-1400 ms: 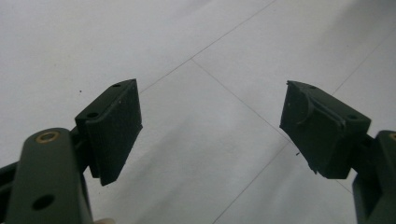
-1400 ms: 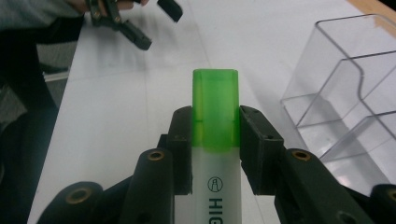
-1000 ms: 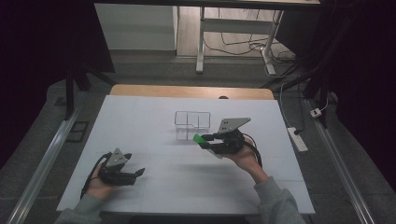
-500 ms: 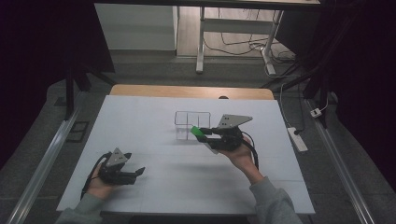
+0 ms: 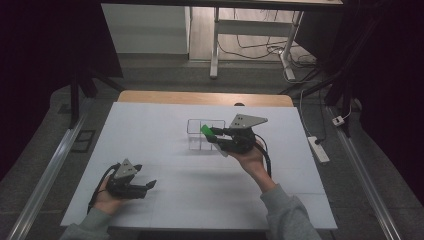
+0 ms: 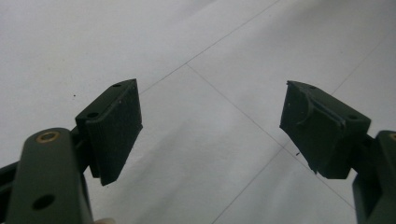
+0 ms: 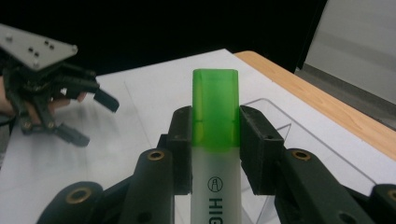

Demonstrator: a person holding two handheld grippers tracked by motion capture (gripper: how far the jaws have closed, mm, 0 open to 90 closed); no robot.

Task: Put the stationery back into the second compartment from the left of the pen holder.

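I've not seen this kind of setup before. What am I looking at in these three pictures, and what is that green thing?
No robot here: a person at a white table holds a pair of hand-operated tongs in each hand. The high view looks down from above the person's side. The other two pictures come from small cameras riding on each pair of tongs, looking along their black jaws.

The left tongs rest low near the table's front edge, jaws wide apart with nothing between them. The right tongs are shut on a highlighter with a green cap, held above a clear plastic box near the middle of the table. The highlighter is not yet in the box.
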